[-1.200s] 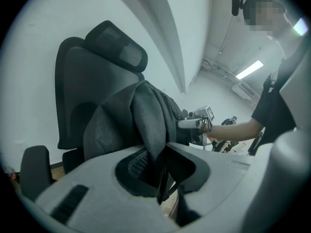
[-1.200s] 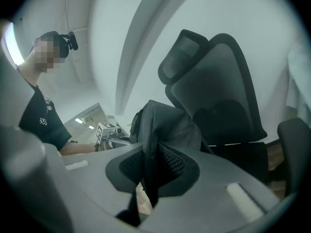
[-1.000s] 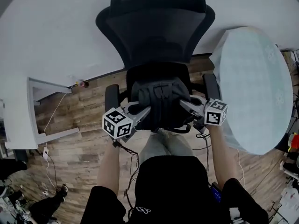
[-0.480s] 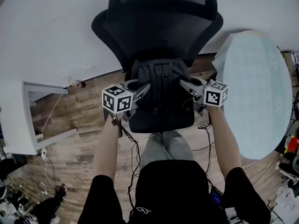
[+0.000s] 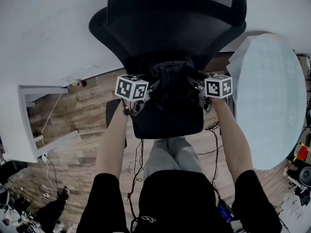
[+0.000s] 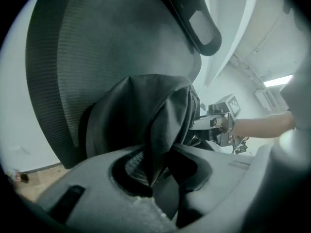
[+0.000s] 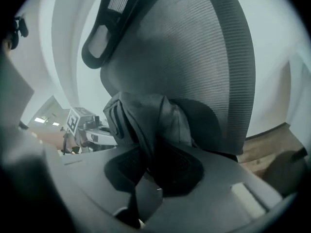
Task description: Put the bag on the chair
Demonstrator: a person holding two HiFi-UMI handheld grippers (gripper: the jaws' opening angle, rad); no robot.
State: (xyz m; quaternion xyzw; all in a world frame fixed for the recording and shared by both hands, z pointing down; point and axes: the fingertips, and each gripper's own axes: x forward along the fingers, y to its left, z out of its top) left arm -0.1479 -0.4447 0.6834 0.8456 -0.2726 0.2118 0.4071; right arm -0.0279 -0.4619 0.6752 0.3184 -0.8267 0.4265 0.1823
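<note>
each of the tongs carries a cube (image 5: 131,88) with black and white square markers. the black bag (image 5: 167,81) stands at the back of the chair (image 5: 167,123), close before its mesh backrest (image 5: 170,28), between the two tongs. the left tongs (image 6: 149,178) and the right tongs (image 7: 148,173) each pinch a fold of the bag's cloth in a narrow gap. both pairs of jaws have just been opening a little, with the cloth between them.

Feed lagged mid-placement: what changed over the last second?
Both grippers carried the bag forward and down to the backrest of the chair. The left gripper and right gripper have just been opening their jaws, bag fabric still between them. Chair and round table stayed put.
</note>
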